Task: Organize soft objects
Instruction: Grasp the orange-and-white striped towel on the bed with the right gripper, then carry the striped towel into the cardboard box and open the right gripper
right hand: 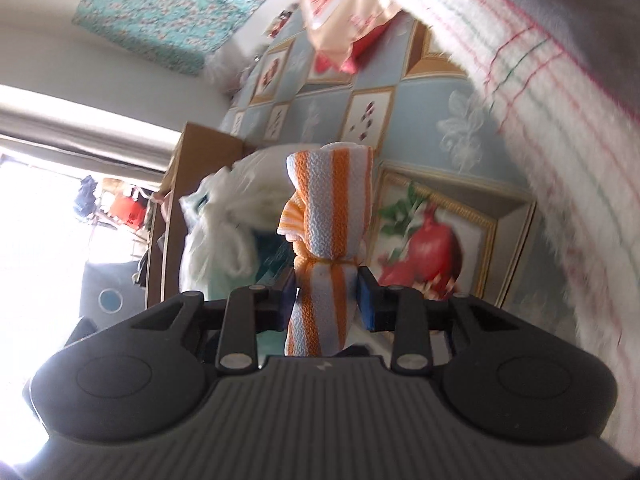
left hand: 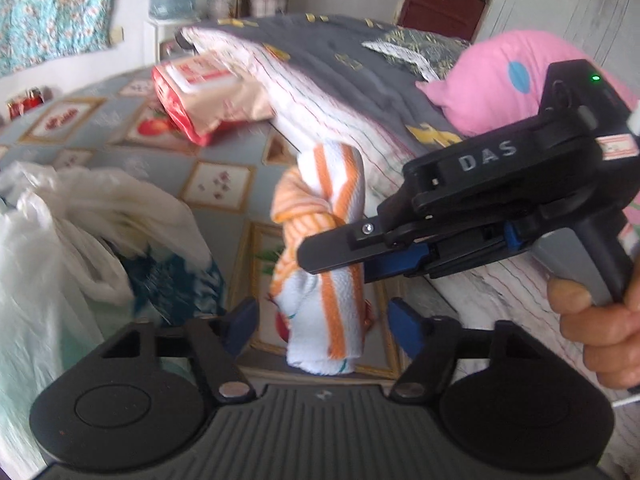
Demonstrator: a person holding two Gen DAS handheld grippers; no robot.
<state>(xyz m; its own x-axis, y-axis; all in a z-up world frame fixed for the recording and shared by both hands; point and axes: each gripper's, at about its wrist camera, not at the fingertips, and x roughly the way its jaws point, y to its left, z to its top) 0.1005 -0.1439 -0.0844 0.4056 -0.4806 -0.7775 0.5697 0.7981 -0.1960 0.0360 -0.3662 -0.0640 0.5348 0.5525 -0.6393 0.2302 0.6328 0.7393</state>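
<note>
Above the patterned blue tablecloth (left hand: 224, 152) with its framed fruit pictures, I have the orange-and-white striped waffle-weave cloth (left hand: 324, 256) hanging in the air, bunched into a loose roll. My right tool (right hand: 326, 294) is clenched on it about the lower middle, where the fabric pinches into a waist; the roll stands up past the fingers and a shorter tail drops toward the camera. From the left wrist view the right tool comes in from the right of the cloth and bites it side-on. My left tool (left hand: 322, 326) is released, its blue pads spread to either side of the cloth's lower end and, as far as I can judge through the blur, not touching it.

I judge the cloth light, limp and fairly grippy from its texture, so it should not slip, but it will sag and unroll wherever it is unsupported. A second hold on the hanging lower end, below the right tool, looks like the sensible place for the left tool.

Left of the cloth sits a crumpled white plastic bag (left hand: 60, 232) with something teal inside. Beyond the cloth lies a red and beige soft pack (left hand: 200, 92), and to the cloth's right a white blanket with thin coloured lines (left hand: 320, 84), under a grey quilt (left hand: 360, 52).
</note>
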